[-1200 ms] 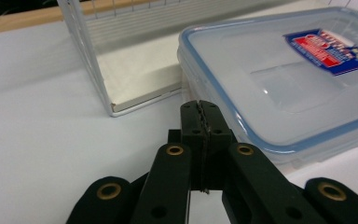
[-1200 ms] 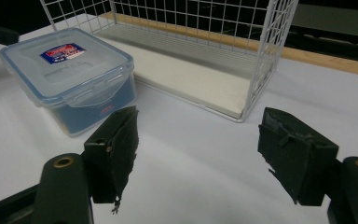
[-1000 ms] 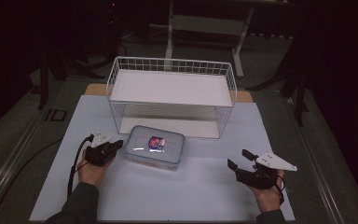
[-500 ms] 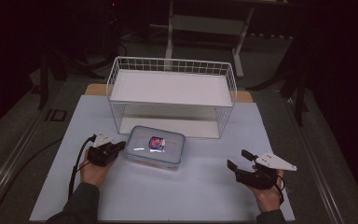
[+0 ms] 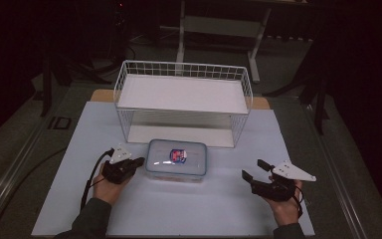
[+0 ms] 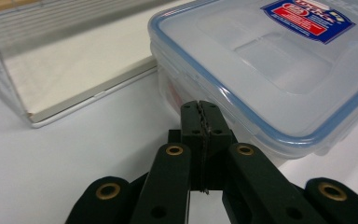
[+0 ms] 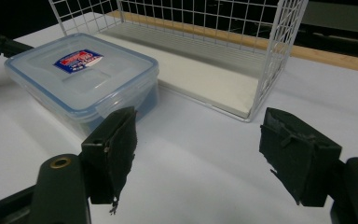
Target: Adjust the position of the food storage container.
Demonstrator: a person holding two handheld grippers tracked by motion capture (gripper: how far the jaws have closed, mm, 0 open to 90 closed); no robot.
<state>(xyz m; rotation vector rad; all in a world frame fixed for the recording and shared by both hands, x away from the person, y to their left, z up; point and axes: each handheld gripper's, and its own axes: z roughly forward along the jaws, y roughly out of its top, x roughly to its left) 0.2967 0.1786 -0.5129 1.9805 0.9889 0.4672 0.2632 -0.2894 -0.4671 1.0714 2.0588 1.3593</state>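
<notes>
While the left gripper [image 5: 138, 162] has its jaws pressed fully together with nothing between them, its tips sit just beside the left edge of the plastic food container [image 5: 176, 159], very near the rim; whether they touch it I cannot tell. In the left gripper view the closed jaws point at the container's side wall, under the blue-sealed lid [image 6: 279, 65]. The container is clear, has a red and blue label [image 5: 178, 155] on the lid, and lies on the white table surface [image 5: 199, 209] directly in front of the white wire rack [image 5: 184, 102]. The right gripper [image 5: 252, 170] is well apart from the container, at the right side of the table, with its jaws spread wide and empty. A hand [image 5: 287, 205] holds it low over the surface.
</notes>
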